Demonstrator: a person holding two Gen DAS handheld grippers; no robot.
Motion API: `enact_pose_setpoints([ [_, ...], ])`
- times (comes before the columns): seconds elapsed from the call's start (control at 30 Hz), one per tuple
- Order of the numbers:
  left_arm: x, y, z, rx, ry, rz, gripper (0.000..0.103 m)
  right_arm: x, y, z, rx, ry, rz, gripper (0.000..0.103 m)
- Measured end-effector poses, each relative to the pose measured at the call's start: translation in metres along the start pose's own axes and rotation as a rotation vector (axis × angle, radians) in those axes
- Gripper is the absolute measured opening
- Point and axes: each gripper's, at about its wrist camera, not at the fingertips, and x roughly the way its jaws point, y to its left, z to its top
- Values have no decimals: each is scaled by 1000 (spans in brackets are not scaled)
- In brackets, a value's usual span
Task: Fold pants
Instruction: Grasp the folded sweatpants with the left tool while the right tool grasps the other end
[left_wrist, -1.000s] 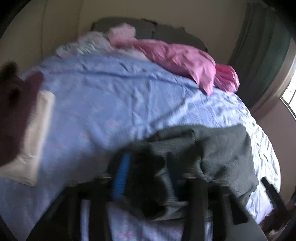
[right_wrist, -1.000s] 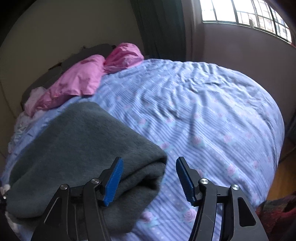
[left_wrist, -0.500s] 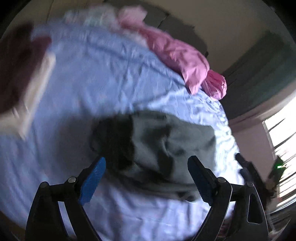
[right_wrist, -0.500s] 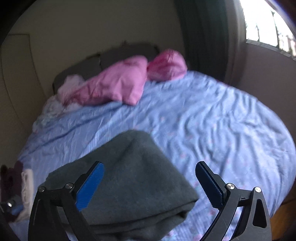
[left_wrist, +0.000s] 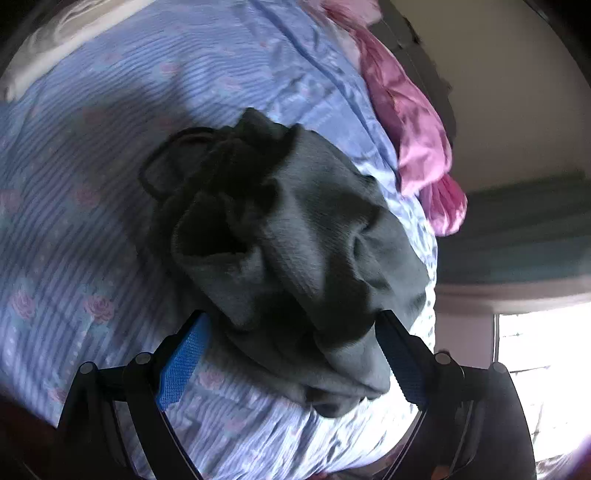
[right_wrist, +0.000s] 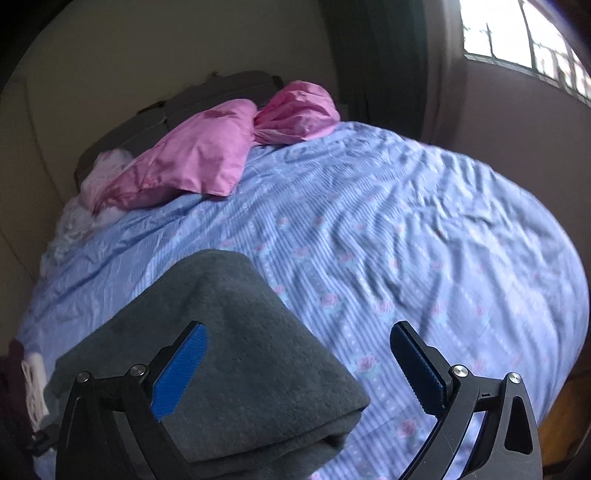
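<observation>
The grey pants (left_wrist: 314, 236) lie folded in a thick bundle on the blue flowered bedsheet (left_wrist: 92, 206). In the left wrist view their bunched, dark end faces me. My left gripper (left_wrist: 290, 354) is open wide, and the near end of the bundle lies loosely between its blue pads (left_wrist: 181, 362). In the right wrist view the pants (right_wrist: 229, 332) show a smooth folded top and a thick folded edge at the front. My right gripper (right_wrist: 299, 365) is open wide above their right corner, with one finger over the cloth and the other over the sheet.
Pink bedding (right_wrist: 207, 155) and a white cloth (right_wrist: 107, 166) are heaped at the head of the bed against a dark headboard (right_wrist: 207, 92). A cream folded cloth (right_wrist: 33, 384) lies at the left edge. A dark curtain (right_wrist: 384, 55) and a bright window (right_wrist: 524, 37) stand to the right.
Both grippers have opened wide and let go of the pants. The left one rolled and sank toward the bundle. The right one drew back and rose.
</observation>
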Motion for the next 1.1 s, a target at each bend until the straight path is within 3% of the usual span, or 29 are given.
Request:
enact_pose_setpoints([
  [0.17, 9, 17, 6, -77, -51, -17, 93, 6, 6, -5, -17, -14, 2, 100],
  [0.37, 18, 17, 12, -36, -116, 6, 96, 20, 5, -16, -16, 11, 10, 100],
  [0.57, 28, 31, 3, -68, -205, 55, 101, 41, -11, -33, 43, 53, 30, 100],
  [0.73, 32, 42, -9, -86, -251, 47, 102, 50, -22, -43, 75, 47, 28, 100],
  [0.87, 32, 39, -10, -54, -262, 60, 98, 68, -34, -59, 170, 118, 100, 100],
  [1.1, 34, 40, -11, -64, -265, 27, 92, 80, -41, -78, 280, 139, 198, 100],
])
